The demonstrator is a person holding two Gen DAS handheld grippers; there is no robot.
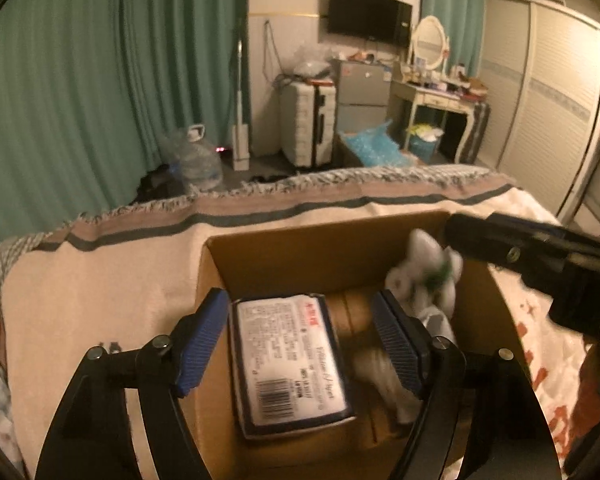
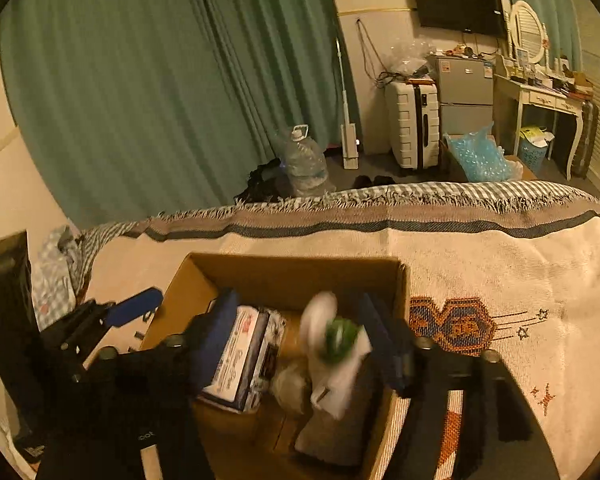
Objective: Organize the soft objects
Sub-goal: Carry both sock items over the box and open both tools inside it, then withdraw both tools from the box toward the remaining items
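Note:
An open cardboard box (image 1: 300,248) (image 2: 292,268) stands on the blanket-covered bed. In it lies a tissue pack (image 1: 290,364) (image 2: 240,360) with a barcode label, on the left side. A white plush toy with a green mark (image 1: 424,276) (image 2: 332,336) is at the box's right side, blurred, above other pale soft items (image 2: 332,428). My left gripper (image 1: 300,344) is open over the box, jaws either side of the tissue pack without touching it. My right gripper (image 2: 300,344) is open, jaws apart around the plush toy; it also shows from the side in the left wrist view (image 1: 540,264).
The bed carries a cream woven blanket (image 2: 480,272) with a fringed edge. Beyond it are green curtains (image 2: 160,80), a water jug (image 2: 304,160), a white suitcase (image 2: 414,124), a small fridge (image 2: 466,92), a dressing table (image 2: 544,96) and a blue bag (image 2: 480,156).

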